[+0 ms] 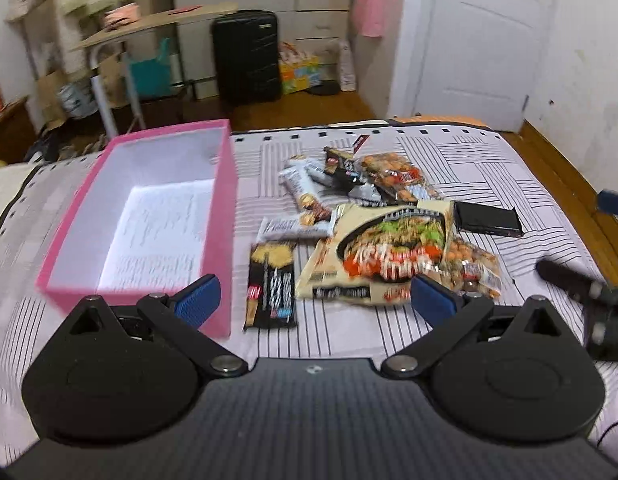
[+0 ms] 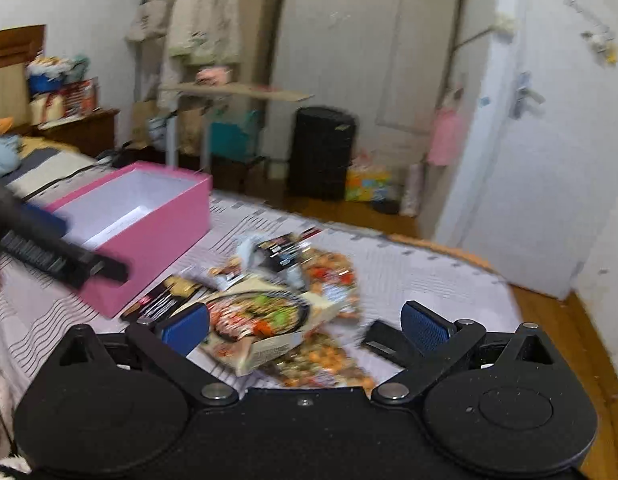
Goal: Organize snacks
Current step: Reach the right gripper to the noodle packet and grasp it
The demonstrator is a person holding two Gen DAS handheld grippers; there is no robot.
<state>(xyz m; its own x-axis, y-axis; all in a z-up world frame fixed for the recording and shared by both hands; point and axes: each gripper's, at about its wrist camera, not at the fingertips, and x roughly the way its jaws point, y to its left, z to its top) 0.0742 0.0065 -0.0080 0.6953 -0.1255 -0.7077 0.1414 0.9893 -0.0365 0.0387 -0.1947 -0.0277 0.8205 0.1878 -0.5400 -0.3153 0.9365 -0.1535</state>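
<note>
Snack pile: a loose heap of packets (image 1: 373,216) lies on the bed, just to the 3 o'clock side of the pink box in the left wrist view.
Noodle packet: the largest piece, a beige pack (image 1: 383,254) printed with a dark bowl of noodles and vegetables; its lettering is too blurred to read.
Nut bags: two clear bags of orange-brown coated nuts, one at the pile's 12 o'clock (image 1: 397,178), one at its 4 o'clock (image 1: 473,268), tucked partly under the noodle packet.
Bars: white-and-brown wrapped bars (image 1: 305,192) at 10 o'clock; a black flat packet (image 1: 271,284) at 8 o'clock, just beside the box wall. Print unreadable.
Black slab: a plain dark packet (image 1: 489,220) at 3 o'clock, apart from the heap.
Pink box: open, white inside, nothing in it (image 1: 225,208); faint printed lines on its floor, not legible.
Left gripper: (image 1: 315,296) blue-padded fingers spread wide, holding nothing, hovering over the near edge of the pile.
Right gripper: (image 2: 305,326) fingers spread wide, holding nothing, above the noodle packet (image 2: 257,316).
Bed cover: white with black line blocks (image 1: 449,152).
Room: black suitcase (image 1: 247,56) and white door (image 1: 481,40) at 12 o'clock.
</note>
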